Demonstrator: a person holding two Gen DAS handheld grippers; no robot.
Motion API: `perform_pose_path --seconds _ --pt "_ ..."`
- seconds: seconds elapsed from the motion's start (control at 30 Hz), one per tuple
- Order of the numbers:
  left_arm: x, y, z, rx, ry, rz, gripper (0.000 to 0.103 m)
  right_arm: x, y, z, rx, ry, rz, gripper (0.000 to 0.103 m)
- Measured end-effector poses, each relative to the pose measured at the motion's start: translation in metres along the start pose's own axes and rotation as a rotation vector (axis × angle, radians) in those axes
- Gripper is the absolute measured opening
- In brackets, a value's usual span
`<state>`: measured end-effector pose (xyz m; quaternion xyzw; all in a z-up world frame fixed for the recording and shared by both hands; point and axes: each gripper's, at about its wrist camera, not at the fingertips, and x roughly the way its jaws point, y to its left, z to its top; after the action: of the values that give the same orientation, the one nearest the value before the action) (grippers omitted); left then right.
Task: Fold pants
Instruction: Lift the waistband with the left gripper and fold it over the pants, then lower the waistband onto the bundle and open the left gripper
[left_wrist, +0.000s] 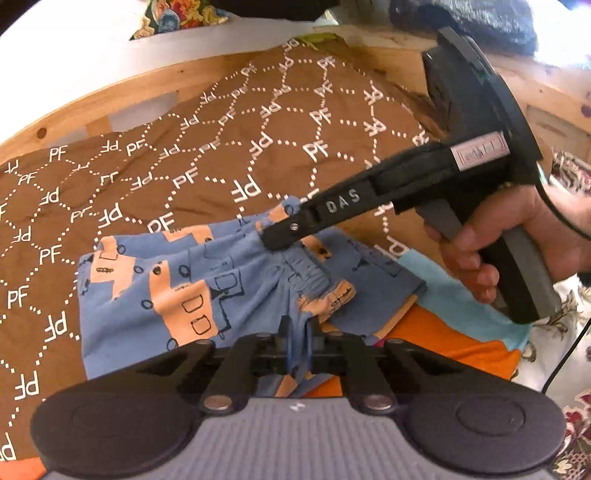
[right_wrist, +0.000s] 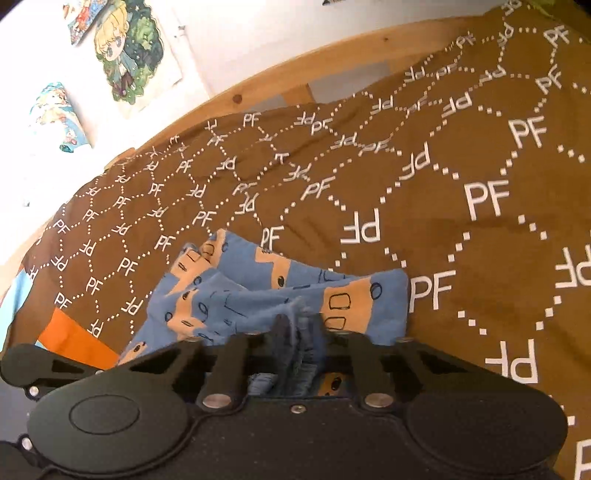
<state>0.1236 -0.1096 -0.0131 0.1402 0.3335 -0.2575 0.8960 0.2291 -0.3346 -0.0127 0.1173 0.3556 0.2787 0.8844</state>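
The pants (left_wrist: 155, 295) lie on the brown cover (left_wrist: 184, 166), long axis running leftward from the waistband. The left gripper (left_wrist: 297, 350) is clamped on fabric at the near edge. The right gripper (right_wrist: 299, 343) pinches the far waistband, probably its elastic.

the lower edge of the small blue cotton pants with orange vehicle prints (left_wrist: 155, 295) is covered at six o'clock by the grey-and-black left gripper (left_wrist: 297, 332), whose closed tips are buried in gathered cloth. the tips of the black right gripper (left_wrist: 280, 240) are sunk in the waistband folds. the brown bedspread printed with white dotted rings (right_wrist: 480, 206) is cut off at three o'clock. the small prints are blurred.
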Motion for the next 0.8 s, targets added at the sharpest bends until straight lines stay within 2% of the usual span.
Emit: perform_pose_path --seconds 0.17,0.37,0.63,0.77,0.8 --pt "-0.019 -0.002 0.007 0.006 -0.049 -0.008 0.007 -0.020 0.002 0.014 0.016 -0.030 0.029 0.011" --pt "-0.021 -0.017 0.014 0.033 -0.064 -0.046 0.007 -0.043 0.000 0.020 -0.039 -0.004 -0.013 0.011" --pt "0.012 -0.027 0.001 0.026 0.019 -0.101 0.008 -0.039 -0.012 -0.011 -0.062 0.008 -0.095 0.011" --pt "0.012 -0.028 -0.004 0.023 0.009 -0.118 0.010 -0.039 -0.014 -0.023 -0.075 0.000 -0.111 0.015" --pt "0.010 -0.027 -0.005 0.015 0.004 -0.133 0.016 -0.041 -0.013 -0.023 -0.086 -0.002 -0.119 0.018"
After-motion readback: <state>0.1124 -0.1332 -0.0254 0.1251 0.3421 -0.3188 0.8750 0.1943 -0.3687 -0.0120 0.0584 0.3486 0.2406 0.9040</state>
